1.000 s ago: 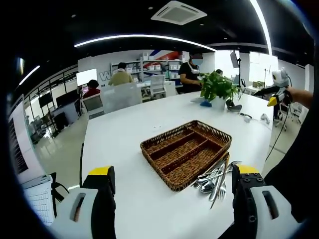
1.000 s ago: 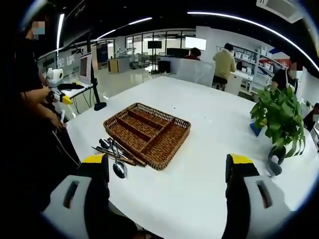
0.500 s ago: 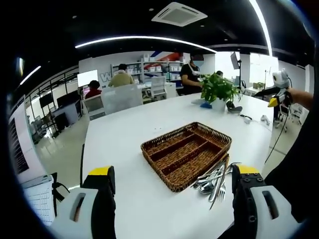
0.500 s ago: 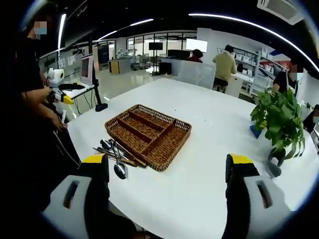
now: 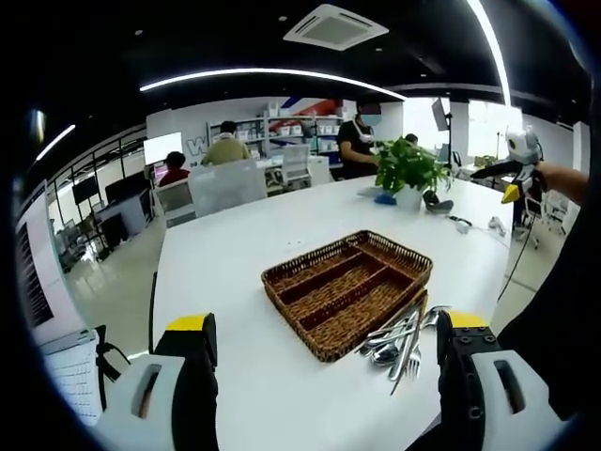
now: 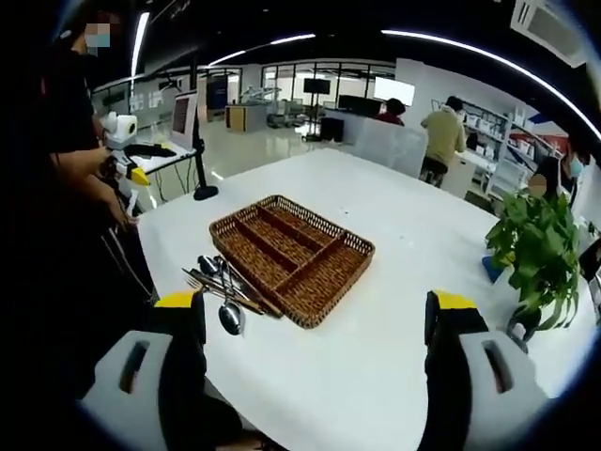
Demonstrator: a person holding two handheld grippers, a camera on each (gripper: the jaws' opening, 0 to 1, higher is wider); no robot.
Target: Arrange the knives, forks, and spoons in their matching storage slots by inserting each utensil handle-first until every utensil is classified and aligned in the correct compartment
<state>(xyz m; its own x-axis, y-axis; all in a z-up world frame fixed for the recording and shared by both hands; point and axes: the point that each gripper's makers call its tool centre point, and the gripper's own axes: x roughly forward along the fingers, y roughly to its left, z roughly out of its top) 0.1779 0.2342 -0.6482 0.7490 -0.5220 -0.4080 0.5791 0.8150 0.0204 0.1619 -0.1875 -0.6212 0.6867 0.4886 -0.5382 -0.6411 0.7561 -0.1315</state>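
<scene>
Meanwhile, both jaws gape empty; shiny utensils (image 5: 402,336) lie heaped beside brown wicker tray (image 5: 346,287).

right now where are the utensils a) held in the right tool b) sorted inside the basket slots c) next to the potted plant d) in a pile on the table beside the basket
d: the utensils lie heaped on the white table against the edge of the wicker basket, whose slots look bare.
</scene>
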